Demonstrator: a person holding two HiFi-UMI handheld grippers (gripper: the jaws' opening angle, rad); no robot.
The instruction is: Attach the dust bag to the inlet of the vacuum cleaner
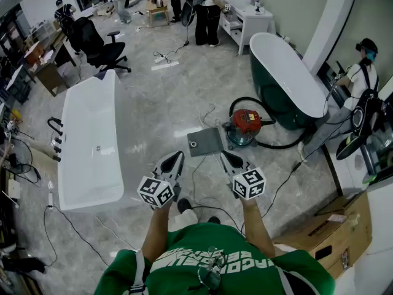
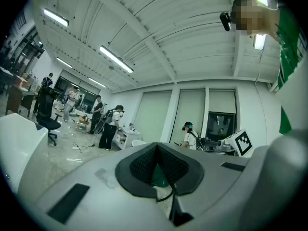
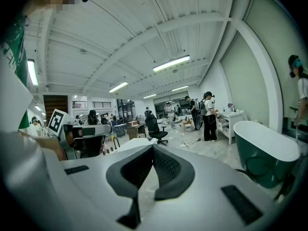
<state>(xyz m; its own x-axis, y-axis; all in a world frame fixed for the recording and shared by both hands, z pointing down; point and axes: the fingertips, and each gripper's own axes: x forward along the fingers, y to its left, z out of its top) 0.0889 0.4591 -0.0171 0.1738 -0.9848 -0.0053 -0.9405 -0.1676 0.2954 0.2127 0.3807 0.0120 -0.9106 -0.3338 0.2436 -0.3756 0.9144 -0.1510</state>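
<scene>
left gripper [image 1: 171, 164] and right gripper [image 1: 231, 161], jaws pressed together and empty, well short of the flat dust bag [image 1: 204, 142] on the floor [image 1: 184, 85] just beside the vacuum cleaner [image 1: 245, 126]; jaws should spread before descending to its edge

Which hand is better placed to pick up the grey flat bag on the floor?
Probably the right. The grey flat dust bag lies ahead between both, but the right gripper points nearer it and the red vacuum cleaner; the left gripper sits further left. Both are shut and empty.
</scene>
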